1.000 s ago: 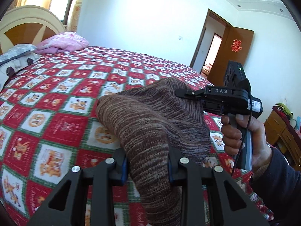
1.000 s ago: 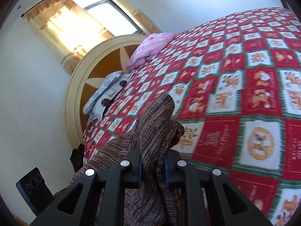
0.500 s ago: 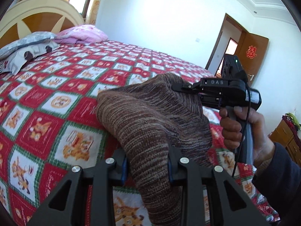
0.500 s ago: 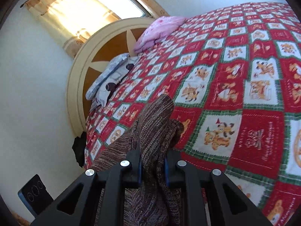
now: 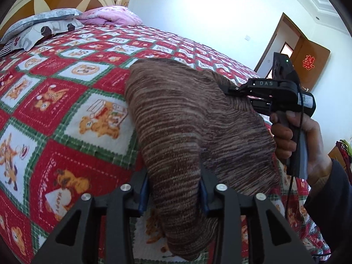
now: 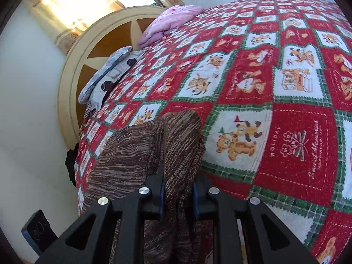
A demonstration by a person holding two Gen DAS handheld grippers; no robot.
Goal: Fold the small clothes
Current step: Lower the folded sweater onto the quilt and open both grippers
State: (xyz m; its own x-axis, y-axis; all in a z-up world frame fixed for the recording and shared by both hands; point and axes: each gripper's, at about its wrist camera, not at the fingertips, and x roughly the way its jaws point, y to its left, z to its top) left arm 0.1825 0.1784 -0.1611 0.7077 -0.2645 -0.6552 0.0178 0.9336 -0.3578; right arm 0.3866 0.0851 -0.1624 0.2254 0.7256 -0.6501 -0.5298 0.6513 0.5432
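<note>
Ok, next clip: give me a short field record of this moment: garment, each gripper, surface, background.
garment: brown striped knit, held up at two points, far end draped on the bedspread
left gripper: knit fills the gap between its fingers; jaws have just been opening
right gripper: shut on a bunched fold of the knit
surface: red, white and green bear-print bedspread
background: pink quilt, grey pillow, wooden headboard, open door
</note>
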